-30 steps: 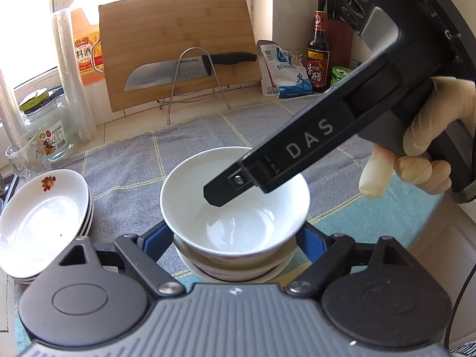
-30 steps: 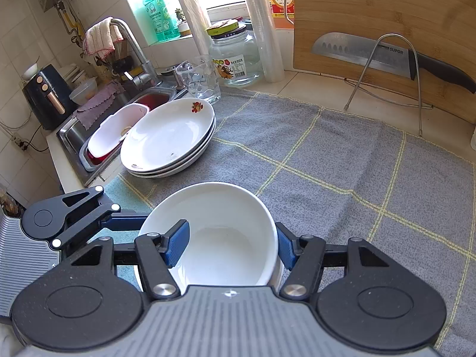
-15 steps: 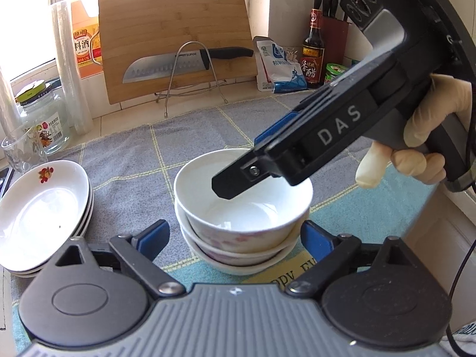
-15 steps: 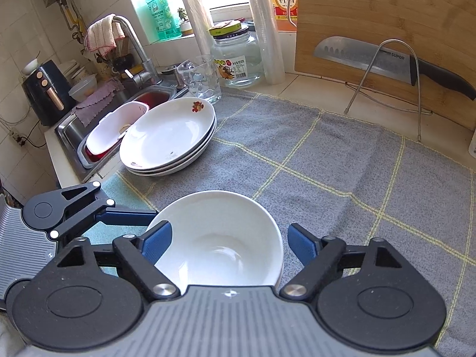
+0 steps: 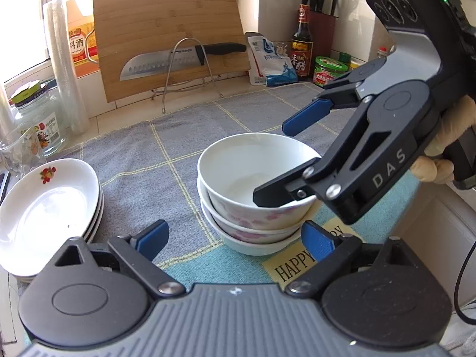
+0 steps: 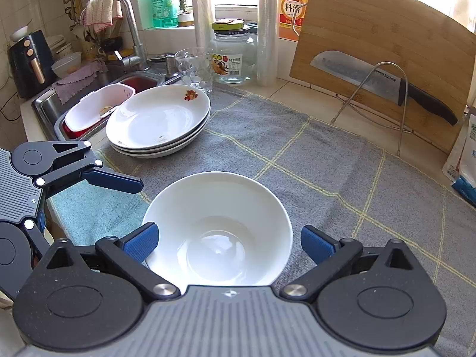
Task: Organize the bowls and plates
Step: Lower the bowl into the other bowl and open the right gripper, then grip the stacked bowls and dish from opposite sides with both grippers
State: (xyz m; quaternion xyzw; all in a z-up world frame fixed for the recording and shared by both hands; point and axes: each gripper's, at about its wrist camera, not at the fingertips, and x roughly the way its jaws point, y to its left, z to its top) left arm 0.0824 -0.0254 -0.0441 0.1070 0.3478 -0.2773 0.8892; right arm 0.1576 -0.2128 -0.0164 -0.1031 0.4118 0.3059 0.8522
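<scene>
**Left wrist view, then right wrist: bowls nested, both tongs letting go**

Left wrist view. Low centre: left tongs (image 5: 235,239), blue pads spreading, stack of bowls (image 5: 247,229) just ahead between them, untouched. Three bowls nested on the grey towel (image 5: 142,154) over the counter, top bowl (image 5: 238,175) seated level, presumably to save room. Right of frame: right tongs (image 5: 293,154) in a gloved hand (image 5: 452,131), likewise opening. Straddling the top bowl's rim without pinching, one finger over the hollow, the other above the far rim. Left edge: stack of plates (image 5: 44,211), well apart from the bowls, like sorted with like.

Right wrist view. Bottom centre: same top bowl between wide, parting pads, clear on both sides. Upper left: plates near the sink (image 6: 44,104). Left edge: left tongs, aside from the bowl. Stacking judged done here; probably time to back both tongs away.
</scene>
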